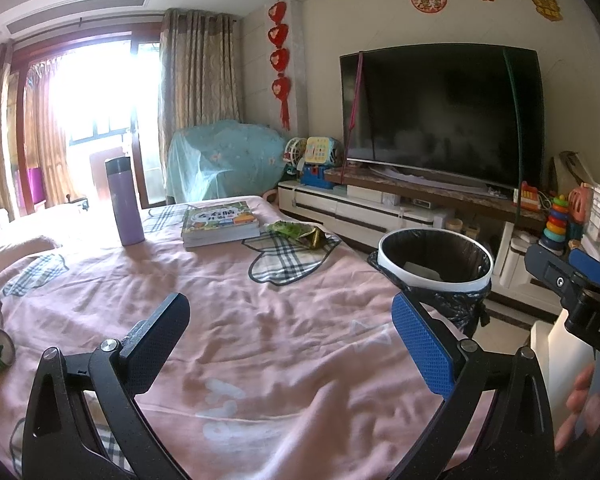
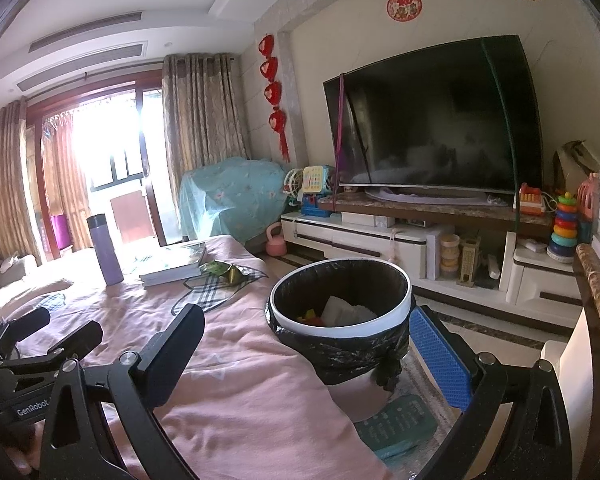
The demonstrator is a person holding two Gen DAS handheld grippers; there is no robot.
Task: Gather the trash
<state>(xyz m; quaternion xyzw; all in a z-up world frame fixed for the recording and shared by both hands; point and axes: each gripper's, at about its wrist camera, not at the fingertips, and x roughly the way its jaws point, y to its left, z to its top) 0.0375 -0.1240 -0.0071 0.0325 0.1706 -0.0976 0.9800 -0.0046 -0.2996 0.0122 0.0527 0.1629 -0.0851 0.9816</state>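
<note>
Both tools hang spread wide and empty, the left gripper point(image 1: 288, 338) over the pink cloth point(image 1: 228, 320) and the right gripper point(image 2: 312, 350) before the lined trash bin point(image 2: 340, 326), while farther off a crumpled green wrapper point(image 1: 300, 234) lies beside stacked books point(image 1: 220, 224) and a purple flask point(image 1: 124, 200).

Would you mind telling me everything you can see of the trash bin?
The bin is round and white, lined with a black plastic bag folded over its rim and knotted at the side. It stands upright and open beside the edge of the pink cloth. Inside lie some white crumpled paper and a few colourful scraps. Neither open gripper touches it.
</note>
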